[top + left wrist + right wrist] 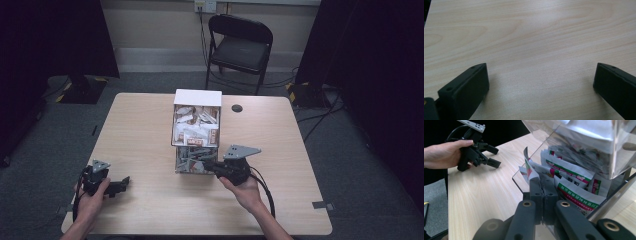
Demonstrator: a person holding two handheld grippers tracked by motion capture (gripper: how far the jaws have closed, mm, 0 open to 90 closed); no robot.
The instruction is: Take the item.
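Note:
A clear two-tier box (197, 100) stands mid-table; its upper tier holds white packets, its lower tray (519, 182) several red-and-green printed sachets. At the tray's front, my right gripper (209, 164) (541, 181) has its jaws pressed together on the edge of one sachet (528, 166), which stands up between them. Near the table's front left corner, my left gripper (122, 184) (541, 75) lies low over bare wood, jaws wide apart with nothing between them. The right gripper view has it (492, 156) at the far left, held in a hand.
A small black round disc (237, 108) lies on the table (150, 125) behind the box to the right. A black folding chair (240, 45) stands beyond the far edge. Dark curtains flank the room on both sides.

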